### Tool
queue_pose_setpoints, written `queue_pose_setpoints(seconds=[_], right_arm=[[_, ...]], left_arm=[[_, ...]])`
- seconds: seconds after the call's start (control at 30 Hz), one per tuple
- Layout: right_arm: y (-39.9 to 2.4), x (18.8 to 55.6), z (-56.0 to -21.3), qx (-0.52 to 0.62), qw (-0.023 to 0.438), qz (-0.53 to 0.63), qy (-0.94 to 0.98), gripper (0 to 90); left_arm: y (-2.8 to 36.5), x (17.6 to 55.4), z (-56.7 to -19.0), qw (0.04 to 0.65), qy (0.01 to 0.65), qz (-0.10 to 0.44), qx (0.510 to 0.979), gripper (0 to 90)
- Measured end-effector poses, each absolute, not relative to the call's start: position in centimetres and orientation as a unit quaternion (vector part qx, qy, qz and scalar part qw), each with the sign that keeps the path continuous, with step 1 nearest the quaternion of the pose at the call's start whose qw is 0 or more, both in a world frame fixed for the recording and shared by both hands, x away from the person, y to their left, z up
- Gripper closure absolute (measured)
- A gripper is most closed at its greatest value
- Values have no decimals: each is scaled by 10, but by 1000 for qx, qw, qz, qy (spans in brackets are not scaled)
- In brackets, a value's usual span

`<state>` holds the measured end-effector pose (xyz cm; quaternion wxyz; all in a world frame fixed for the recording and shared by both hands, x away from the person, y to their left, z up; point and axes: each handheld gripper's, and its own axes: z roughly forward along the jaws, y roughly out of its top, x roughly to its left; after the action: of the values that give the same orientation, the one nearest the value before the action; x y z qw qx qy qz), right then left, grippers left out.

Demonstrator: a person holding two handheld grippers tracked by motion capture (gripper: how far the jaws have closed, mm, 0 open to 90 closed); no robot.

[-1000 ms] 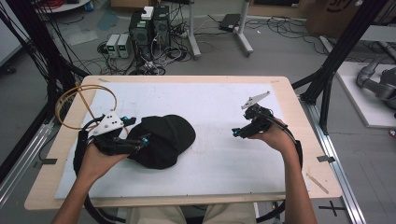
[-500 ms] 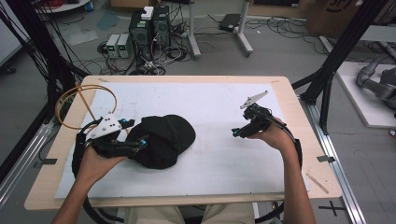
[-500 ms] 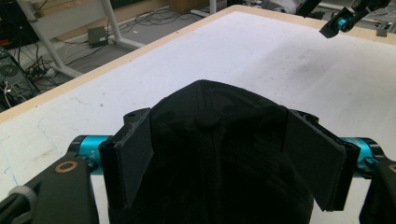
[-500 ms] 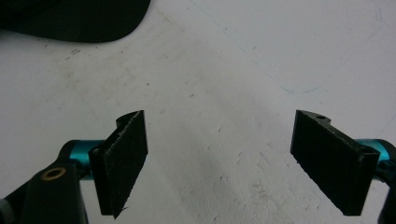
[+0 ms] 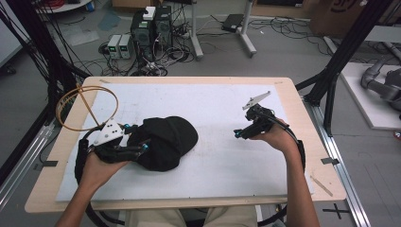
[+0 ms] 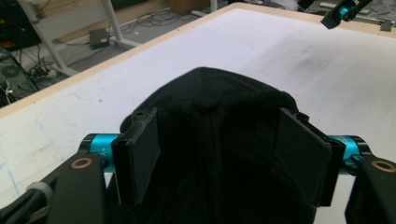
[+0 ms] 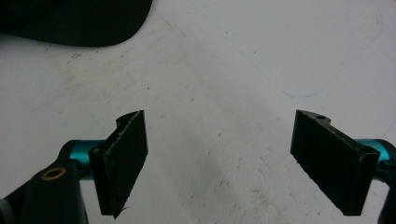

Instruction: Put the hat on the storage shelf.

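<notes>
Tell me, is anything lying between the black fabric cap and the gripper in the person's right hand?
No. In the high view, only bare white table mat separates the black fabric cap from the right gripper, whose jaws stand open.

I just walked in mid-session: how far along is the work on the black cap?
Early. Done: the left gripper straddles the black cap on the table. In hand: its jaws have just been closing around the crown. Left: lifting or moving it; the right gripper waits open, apart.
</notes>
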<state>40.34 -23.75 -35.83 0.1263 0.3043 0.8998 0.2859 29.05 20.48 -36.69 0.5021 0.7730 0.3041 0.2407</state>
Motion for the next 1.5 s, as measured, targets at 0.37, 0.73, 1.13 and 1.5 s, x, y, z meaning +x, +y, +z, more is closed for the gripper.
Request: queue_pose_setpoints(seconds=[0.37,0.73,1.13,1.5], right_arm=[[-237,403,-358,305,127,286,900,186],[-236,403,-359,302,128,284,901,186],[-237,402,-358,304,128,283,901,186],[-236,401,-359,304,128,281,901,186]], left_arm=[[209,294,-377,500,307,231,776,451],[211,298,-384,494,313,218,781,519],[209,300,-387,490,315,212,785,588],[210,300,-386,498,314,204,782,724]])
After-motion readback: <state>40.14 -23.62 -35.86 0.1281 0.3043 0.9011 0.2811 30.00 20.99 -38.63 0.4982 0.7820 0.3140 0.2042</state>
